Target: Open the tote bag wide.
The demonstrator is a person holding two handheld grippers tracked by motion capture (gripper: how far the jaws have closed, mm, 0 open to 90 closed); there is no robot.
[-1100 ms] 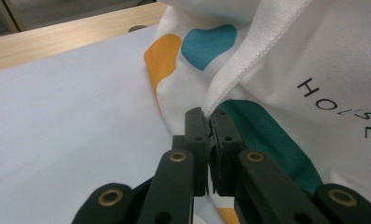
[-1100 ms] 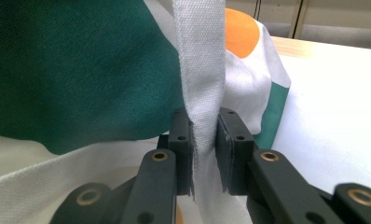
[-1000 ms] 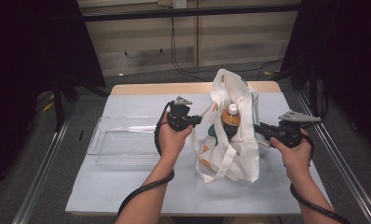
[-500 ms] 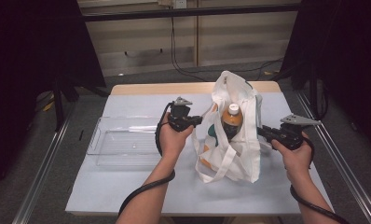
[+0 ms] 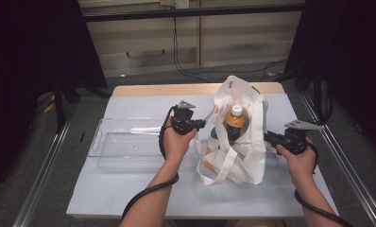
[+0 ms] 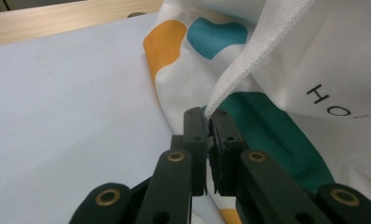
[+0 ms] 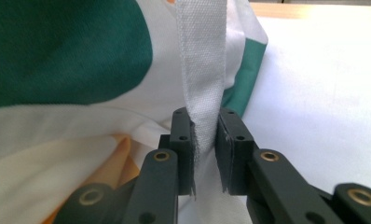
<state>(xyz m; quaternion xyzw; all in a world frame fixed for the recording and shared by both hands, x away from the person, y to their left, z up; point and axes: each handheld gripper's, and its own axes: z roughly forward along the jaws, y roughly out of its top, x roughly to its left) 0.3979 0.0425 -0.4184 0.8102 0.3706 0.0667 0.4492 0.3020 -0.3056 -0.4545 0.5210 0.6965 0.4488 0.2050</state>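
Tote bag [image 5: 238,142]: is standing upright on the tabletop [image 5: 129,189], right of centre, its mouth being held apart by the two straps.
Bottle [image 5: 235,120]: orange, white-capped, is sitting inside the bag, its neck showing above the rim.
Left tongs [image 5: 202,124]: are being kept closed on the left strap [image 6: 249,60]; jaws nearly touching, webbing pinched at the tips.
Right tongs [image 5: 269,137]: are being kept closed on the right strap [image 7: 200,70]; webbing lying flat between the jaws, a narrow gap remaining.
Change over the last second: the right tongs are being lowered and drawn slightly outward; the left tongs are hardly shifting.
Reading: the opening is being widened, probably so the bottle can be taken out.
Clear tray [image 5: 124,142]: is lying empty to the left, just beside the left hand.
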